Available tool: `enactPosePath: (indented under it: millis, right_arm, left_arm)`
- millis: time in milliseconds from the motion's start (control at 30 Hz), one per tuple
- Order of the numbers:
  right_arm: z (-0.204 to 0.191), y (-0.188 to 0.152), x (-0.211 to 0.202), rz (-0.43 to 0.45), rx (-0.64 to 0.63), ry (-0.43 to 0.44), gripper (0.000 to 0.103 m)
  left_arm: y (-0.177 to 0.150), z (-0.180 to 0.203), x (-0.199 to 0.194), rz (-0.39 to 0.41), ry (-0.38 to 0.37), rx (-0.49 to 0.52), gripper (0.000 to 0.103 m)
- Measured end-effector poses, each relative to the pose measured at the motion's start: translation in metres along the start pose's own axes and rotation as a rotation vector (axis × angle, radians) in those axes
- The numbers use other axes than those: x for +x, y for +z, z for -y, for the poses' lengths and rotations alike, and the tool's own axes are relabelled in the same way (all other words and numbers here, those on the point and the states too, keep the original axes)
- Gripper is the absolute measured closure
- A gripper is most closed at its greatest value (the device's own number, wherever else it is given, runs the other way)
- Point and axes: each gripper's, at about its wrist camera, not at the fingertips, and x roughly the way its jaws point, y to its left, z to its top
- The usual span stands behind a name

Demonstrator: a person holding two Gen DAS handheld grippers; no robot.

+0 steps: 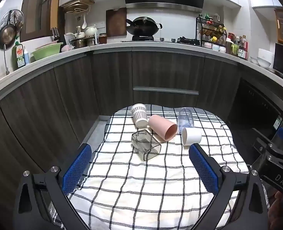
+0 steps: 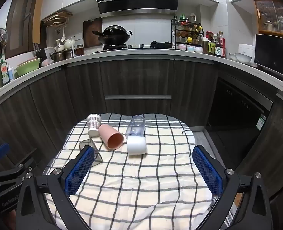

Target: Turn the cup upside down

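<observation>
Several cups lie on their sides on a checked cloth (image 1: pixel 141 182): a smoky square cup (image 1: pixel 146 145), a pink cup (image 1: pixel 162 127), a white cup (image 1: pixel 191 136), a dotted white cup (image 1: pixel 139 115) and a clear cup (image 1: pixel 185 117). My left gripper (image 1: pixel 140 151) is open and empty, just short of the smoky cup. My right gripper (image 2: pixel 143 155) is open and empty, with the white cup (image 2: pixel 136 145) just beyond its fingertips. In the right wrist view the pink cup (image 2: pixel 111 139), dotted cup (image 2: pixel 93 124) and clear cup (image 2: pixel 136 126) show; the smoky cup (image 2: pixel 89 145) is half hidden behind the left finger.
The cloth covers a small table (image 2: pixel 199 140) in front of dark kitchen cabinets (image 1: pixel 164 72). A counter (image 1: pixel 122 46) with a wok, bowls and bottles runs behind. The right gripper's body shows at the right edge of the left wrist view (image 1: pixel 275 163).
</observation>
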Motion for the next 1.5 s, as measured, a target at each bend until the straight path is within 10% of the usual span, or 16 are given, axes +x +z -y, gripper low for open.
enactPosePath:
  millis: [1500]
  right_arm:
    - [-0.0002,-0.0004,-0.0004,-0.002,0.003,0.001,0.000]
  left_arm:
    - [-0.0029,-0.0010,0.0000,-0.003,-0.017,0.005,0.000]
